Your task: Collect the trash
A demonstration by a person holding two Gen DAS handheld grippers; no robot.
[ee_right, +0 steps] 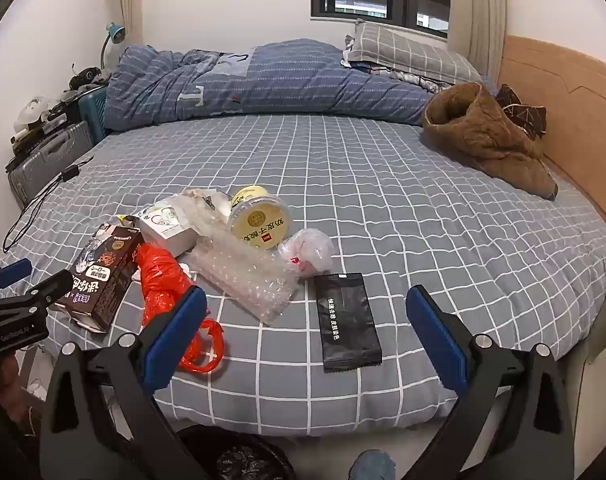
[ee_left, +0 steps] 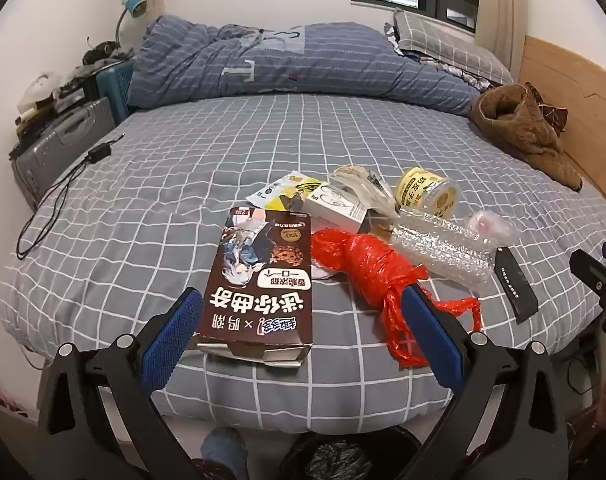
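The left tool (ee_left: 303, 320) hangs released over the near edge of the bed (ee_left: 223, 152), its blue pads (ee_left: 171, 338) spread wide and gripping nothing; between them lies the near end of a brown cookie box (ee_left: 261, 276), flat on the checked sheet with its torn flap toward the camera. The right tool (ee_right: 307, 322) is likewise spread wide and empty, and a black sachet (ee_right: 349, 322) lies between its fingers on the sheet.

The trash sits in a loose cluster near the front of the bed. Just right of the box is a twisted red plastic bag (ee_left: 367, 268), its loose tail trailing toward the near edge. Beyond it lies a roll of bubble wrap (ee_left: 439, 248), and farther back a small white carton (ee_left: 337, 208), a yellow wrapper (ee_left: 287, 190) and a yellow tub (ee_left: 427, 192) tipped on its side. A crumpled clear bag (ee_right: 309, 252) rests just right of the bubble wrap, touching it.

Below the bed edge, between both tools, a bin with a dark liner (ee_right: 239, 458) shows — only partly in view.
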